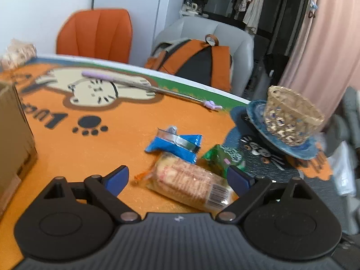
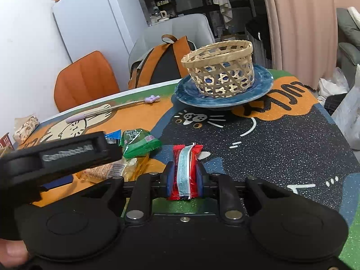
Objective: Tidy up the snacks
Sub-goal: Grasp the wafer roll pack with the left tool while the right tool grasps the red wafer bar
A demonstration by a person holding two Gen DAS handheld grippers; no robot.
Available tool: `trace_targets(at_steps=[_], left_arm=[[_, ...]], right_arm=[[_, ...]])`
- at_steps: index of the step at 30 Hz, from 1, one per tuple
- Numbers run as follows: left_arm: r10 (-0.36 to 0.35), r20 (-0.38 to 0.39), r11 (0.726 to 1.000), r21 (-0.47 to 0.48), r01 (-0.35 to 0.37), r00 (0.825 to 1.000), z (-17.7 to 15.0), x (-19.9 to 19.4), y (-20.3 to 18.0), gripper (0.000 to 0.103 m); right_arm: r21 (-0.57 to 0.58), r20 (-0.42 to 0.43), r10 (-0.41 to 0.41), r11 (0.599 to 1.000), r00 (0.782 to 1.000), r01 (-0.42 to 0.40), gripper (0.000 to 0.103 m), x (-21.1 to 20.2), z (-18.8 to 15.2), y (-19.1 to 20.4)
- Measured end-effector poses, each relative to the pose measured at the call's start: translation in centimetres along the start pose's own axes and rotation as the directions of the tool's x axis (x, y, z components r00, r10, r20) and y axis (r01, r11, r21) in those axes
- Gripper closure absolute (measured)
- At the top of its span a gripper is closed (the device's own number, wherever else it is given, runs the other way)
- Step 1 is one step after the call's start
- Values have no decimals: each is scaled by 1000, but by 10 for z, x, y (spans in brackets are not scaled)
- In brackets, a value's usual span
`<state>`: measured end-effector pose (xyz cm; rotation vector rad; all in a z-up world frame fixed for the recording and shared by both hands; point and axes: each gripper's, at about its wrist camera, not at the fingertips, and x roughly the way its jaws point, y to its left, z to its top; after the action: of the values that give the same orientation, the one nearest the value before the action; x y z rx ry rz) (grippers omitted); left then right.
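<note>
Cartoon-printed table mat carries a woven basket on a blue plate. Right gripper points toward it, pinching a red snack packet upright. Left gripper, fingers spread wide, hovers low over a cracker pack, with blue and green packets just beyond.

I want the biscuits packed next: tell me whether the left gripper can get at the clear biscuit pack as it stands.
Probably yes. The left gripper is open, and the biscuit pack lies between its fingers with nothing on top; the green packet sits close beside it.
</note>
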<state>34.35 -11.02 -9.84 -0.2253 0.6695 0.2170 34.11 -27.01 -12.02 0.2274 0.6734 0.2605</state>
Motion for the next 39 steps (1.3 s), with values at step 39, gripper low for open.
trace_targets(at_steps=[39], left_arm=[[38, -65, 996, 77, -33, 997, -8, -13, 25, 12]], right_arm=[[-47, -12, 15, 999, 1000, -15, 80, -3, -5, 12]])
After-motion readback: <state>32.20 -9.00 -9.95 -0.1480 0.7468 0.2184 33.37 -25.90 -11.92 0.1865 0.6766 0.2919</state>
